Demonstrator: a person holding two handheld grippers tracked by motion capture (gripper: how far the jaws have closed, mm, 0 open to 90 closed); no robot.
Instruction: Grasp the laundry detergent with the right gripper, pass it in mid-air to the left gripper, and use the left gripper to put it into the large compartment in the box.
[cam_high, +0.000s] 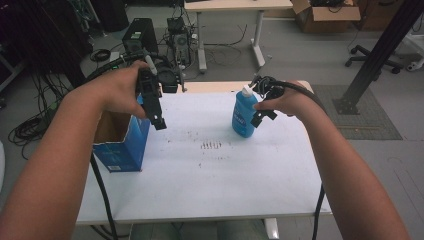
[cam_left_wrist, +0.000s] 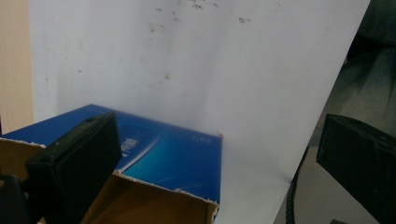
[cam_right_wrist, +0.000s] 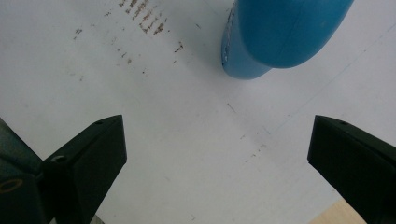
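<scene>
Behind the right tool (cam_high: 261, 118), the blue bottle (cam_high: 243, 116) is partly hidden.

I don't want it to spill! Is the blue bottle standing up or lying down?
Standing up. The blue bottle rests on its base on the white table, with its white cap pointing up.

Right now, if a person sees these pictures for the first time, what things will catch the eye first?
The blue bottle with a white cap stands upright toward the far right of the white table, just beside the open right gripper, which is not gripping it. At the table's left edge stands an open blue cardboard box, and the left gripper, jaws wide apart, hangs above it. Small brown stains mark the middle of the table.
</scene>
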